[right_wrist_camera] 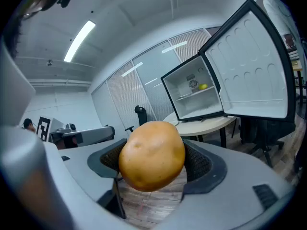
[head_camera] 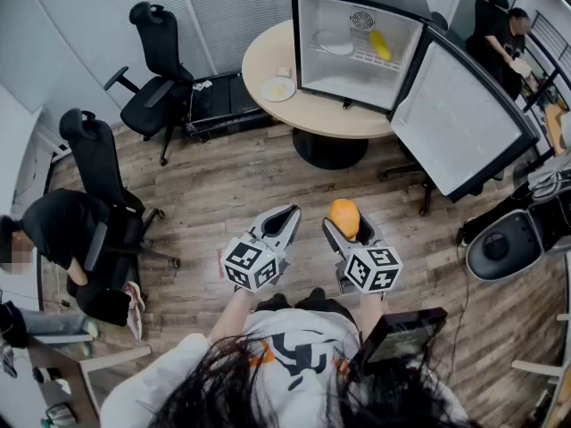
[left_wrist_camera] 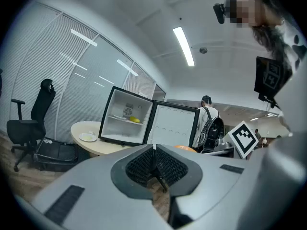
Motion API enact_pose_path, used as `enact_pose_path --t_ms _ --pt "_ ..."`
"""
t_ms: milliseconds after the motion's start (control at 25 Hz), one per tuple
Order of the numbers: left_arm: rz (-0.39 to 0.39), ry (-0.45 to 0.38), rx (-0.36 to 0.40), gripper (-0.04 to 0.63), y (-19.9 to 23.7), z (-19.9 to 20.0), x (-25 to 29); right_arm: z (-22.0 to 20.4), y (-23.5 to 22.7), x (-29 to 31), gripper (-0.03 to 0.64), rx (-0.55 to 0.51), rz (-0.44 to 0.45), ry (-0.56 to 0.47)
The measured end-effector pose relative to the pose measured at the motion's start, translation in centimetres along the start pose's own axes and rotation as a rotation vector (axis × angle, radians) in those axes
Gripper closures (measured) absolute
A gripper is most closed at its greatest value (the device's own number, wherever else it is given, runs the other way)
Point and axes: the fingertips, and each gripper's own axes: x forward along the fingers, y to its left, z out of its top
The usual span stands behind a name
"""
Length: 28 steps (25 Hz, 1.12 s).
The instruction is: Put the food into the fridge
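My right gripper is shut on a round orange-yellow food item, which looks like a potato and is pinched between the wide-set pads. The left gripper is beside it, shut with nothing in it. Both hang over the wooden floor, well short of the small fridge. The fridge stands on a round table with its door swung open to the right. A yellow food item lies on its shelf.
A white plate sits on the table left of the fridge. Two black office chairs stand at the left, with a person seated by the nearer one. Another person is at the back right. A round grey machine sits on the floor at the right.
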Motion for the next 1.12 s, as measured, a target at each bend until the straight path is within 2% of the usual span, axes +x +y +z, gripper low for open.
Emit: enact_pose_path --t_ms 240,400,640,840,1120 --pt "0.034 0.011 0.023 0.583 -0.6 -0.2 -4.3 -1.2 3.9 -0.7 0.245 -0.015 0.037 0.039" --pt "0.065 -0.003 -0.017 0.583 0.9 -0.5 -6.8 -1.5 6.1 -0.3 0.244 -0.041 0.044 0.046" --pt "0.086 -0.015 -0.028 0.583 2.1 -0.4 -8.9 -1.3 8.4 -0.2 0.244 -0.054 0.060 0.023" --pt "0.068 -0.027 -0.015 0.583 1.5 0.0 -9.3 -1.6 8.9 -0.8 0.244 -0.060 0.057 0.027" --pt "0.067 -0.033 -0.006 0.583 0.9 0.1 -6.9 -1.0 6.5 -0.8 0.244 -0.067 0.061 0.031"
